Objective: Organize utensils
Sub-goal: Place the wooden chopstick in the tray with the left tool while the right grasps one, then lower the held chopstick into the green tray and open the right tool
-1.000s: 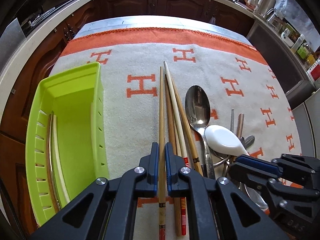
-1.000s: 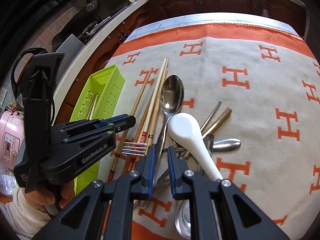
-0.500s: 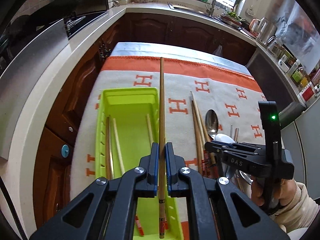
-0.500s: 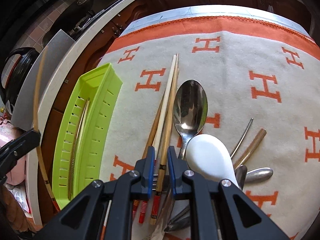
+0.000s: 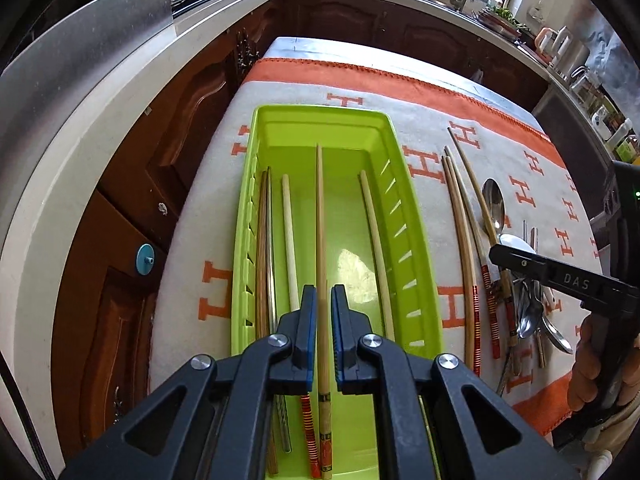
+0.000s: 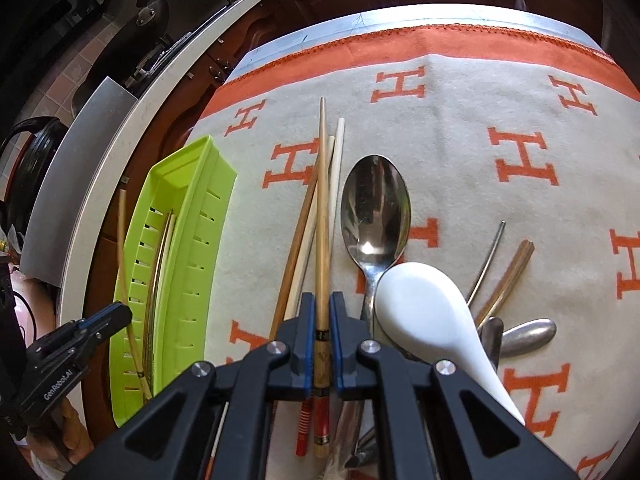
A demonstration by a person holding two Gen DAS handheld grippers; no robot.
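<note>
My left gripper (image 5: 323, 294) is shut on a wooden chopstick (image 5: 320, 224) and holds it lengthwise over the green tray (image 5: 416, 248). Several chopsticks (image 5: 370, 220) lie in the tray. My right gripper (image 6: 321, 308) is shut on another wooden chopstick (image 6: 321, 200) at the utensil pile on the cloth. Beside it lie more chopsticks (image 6: 298, 236), a steel spoon (image 6: 375, 208) and a white ceramic spoon (image 6: 428, 312). The left gripper (image 6: 104, 320) and the tray (image 6: 192, 240) also show at the left of the right wrist view.
The table carries a grey cloth (image 6: 460, 140) with orange H marks and an orange border. More metal cutlery (image 6: 524, 336) lies under the white spoon. A counter edge (image 5: 60, 184) and wooden cabinets run along the tray's left side.
My left gripper carried its chopstick from the pile over to the tray and lowered it. My right gripper moved forward and closed on a chopstick in the pile.
</note>
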